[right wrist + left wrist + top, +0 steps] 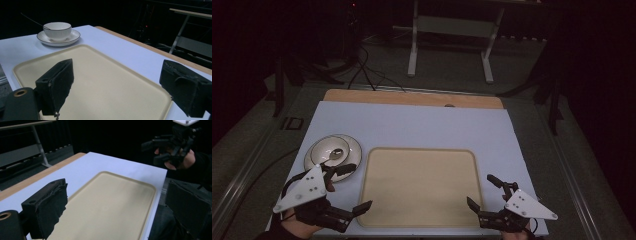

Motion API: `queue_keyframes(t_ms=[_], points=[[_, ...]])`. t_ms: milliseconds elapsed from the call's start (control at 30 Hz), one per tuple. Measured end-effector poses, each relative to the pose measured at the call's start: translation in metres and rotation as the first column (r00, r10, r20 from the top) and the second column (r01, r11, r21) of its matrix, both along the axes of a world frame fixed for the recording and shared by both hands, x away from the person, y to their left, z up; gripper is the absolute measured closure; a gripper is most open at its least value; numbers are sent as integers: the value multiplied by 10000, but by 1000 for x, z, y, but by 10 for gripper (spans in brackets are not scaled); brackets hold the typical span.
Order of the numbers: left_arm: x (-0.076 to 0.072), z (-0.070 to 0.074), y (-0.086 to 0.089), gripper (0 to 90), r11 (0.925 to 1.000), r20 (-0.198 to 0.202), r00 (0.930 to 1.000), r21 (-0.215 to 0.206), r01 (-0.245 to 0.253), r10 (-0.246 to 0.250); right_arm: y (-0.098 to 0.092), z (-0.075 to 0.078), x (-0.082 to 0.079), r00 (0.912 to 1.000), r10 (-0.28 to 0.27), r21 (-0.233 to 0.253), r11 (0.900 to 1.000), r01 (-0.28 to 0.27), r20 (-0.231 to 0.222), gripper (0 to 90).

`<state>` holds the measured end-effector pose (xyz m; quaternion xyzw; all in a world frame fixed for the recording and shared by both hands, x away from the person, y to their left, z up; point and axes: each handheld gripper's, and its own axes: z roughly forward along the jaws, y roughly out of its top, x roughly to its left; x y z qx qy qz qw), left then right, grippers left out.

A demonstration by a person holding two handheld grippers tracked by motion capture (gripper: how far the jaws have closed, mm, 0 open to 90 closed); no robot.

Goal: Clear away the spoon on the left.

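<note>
Item: beige tray, lying empty at mid-table, long axis running side to side between your hands.

Your left gripper is hovering at the tray's near-left corner, jaws spread, holding nothing.

Your right gripper is hovering at its near-right corner, jaws likewise spread and empty.

The bowl on its saucer, spoon inside, is sitting just beyond the tray's left edge, so your left gripper is the nearer one.

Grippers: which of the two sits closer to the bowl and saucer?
The left gripper. It is open beside the saucer holding the bowl; the right gripper is across the tray.
</note>
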<state>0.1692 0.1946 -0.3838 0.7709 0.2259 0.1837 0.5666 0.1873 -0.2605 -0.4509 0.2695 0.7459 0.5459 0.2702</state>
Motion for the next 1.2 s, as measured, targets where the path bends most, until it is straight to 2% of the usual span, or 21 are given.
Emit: queue_keyframes(t_ms=[200, 367, 533, 633, 833, 867, 900, 967, 1000, 1067, 1133, 1200], points=[[9, 10, 11, 56, 9987, -97, 9987, -11, -504, 504, 1, 0, -1, 9998, 190, 83, 9998, -191, 67, 123], [17, 15, 25, 60, 9934, -192, 9933, -84, -1142, 1140, 1, 1, -1, 9998, 198, 150, 9997, -199, 56, 123], [21, 17, 42, 67, 9818, -293, 9817, -212, -1890, 1883, 1, 1, -1, 9998, 183, 102, 9998, -184, 61, 123], [23, 13, 55, 69, 9691, -443, 9689, -290, -2448, 2434, 2, 0, -1, 9999, 156, 52, 9999, -156, 24, 123], [22, -2, 83, 101, 9281, -964, 9262, -446, -3697, 3644, 2, -1, 0, 9999, 133, -10, 9999, -133, -17, 123], [22, -2, 83, 106, 9281, -964, 9262, -446, -3697, 3644, 2, -1, 0, 9999, 133, -10, 9999, -133, -17, 123], [21, -8, 92, 106, 9107, -1277, 9063, -426, -4109, 4030, 3, -1, 0, 9999, 123, -25, 9999, -123, -15, 123], [20, -15, 99, 121, 8880, -1555, 8805, -375, -4583, 4478, 3, -1, 0, 9999, 111, -50, 9999, -111, -26, 123], [19, -18, 103, 130, 8818, -1705, 8726, -383, -4701, 4578, 3, -1, 0, 9999, 100, -48, 9999, -100, -41, 123], [16, -25, 110, 148, 8585, -1980, 8467, -431, -5109, 4939, 3, -2, 0, 10000, 69, -62, 10000, -69, -68, 123], [14, -32, 116, 150, 8401, -2350, 8222, -392, -5410, 5185, 3, -2, 0, 9999, 48, -73, 10000, -49, -89, 124], [13, -39, 119, 163, 8214, -2690, 7944, -204, -5700, 5446, 3, -2, 0, 10000, 47, -72, 10000, -48, -79, 123]])
